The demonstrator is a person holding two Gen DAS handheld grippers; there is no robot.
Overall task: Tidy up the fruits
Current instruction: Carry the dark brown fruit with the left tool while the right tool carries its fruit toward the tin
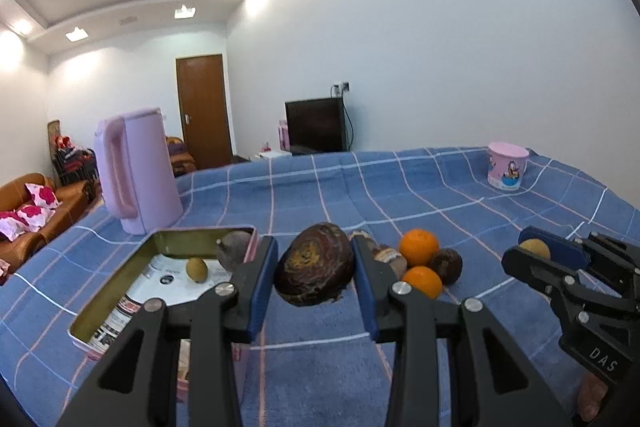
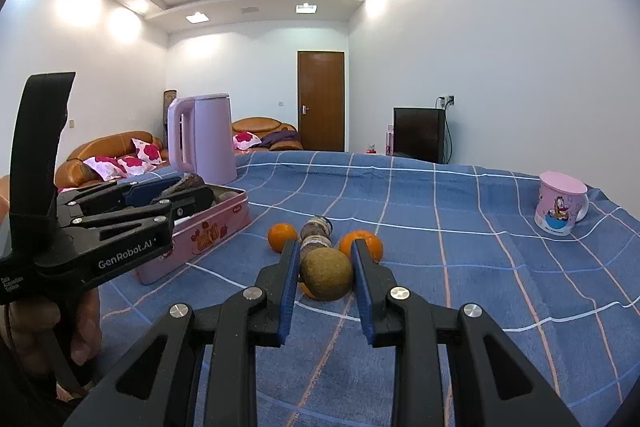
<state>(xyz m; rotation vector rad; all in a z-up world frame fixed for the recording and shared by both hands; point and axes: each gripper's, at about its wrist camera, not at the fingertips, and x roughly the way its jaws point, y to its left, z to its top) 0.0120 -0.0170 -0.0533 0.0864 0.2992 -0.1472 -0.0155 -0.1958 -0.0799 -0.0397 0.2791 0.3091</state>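
Observation:
My left gripper (image 1: 315, 263) is shut on a large dark brown fruit (image 1: 315, 263) and holds it above the blue cloth, just right of the open pink tin (image 1: 120, 291). The tin holds a small yellow-green fruit (image 1: 196, 269) and a dark fruit (image 1: 233, 251). My right gripper (image 2: 326, 277) is shut on a round brownish-green fruit (image 2: 326, 277); it also shows in the left wrist view (image 1: 536, 251). Two oranges (image 1: 419, 247) (image 1: 423, 280), a dark fruit (image 1: 446, 265) and a striped brown object (image 2: 316, 233) lie together on the cloth.
A lilac kettle (image 1: 138, 169) stands behind the tin. A pink cartoon mug (image 1: 507, 166) sits at the far right of the blue checked cloth (image 1: 440, 195). Sofas, a door and a television stand beyond the table.

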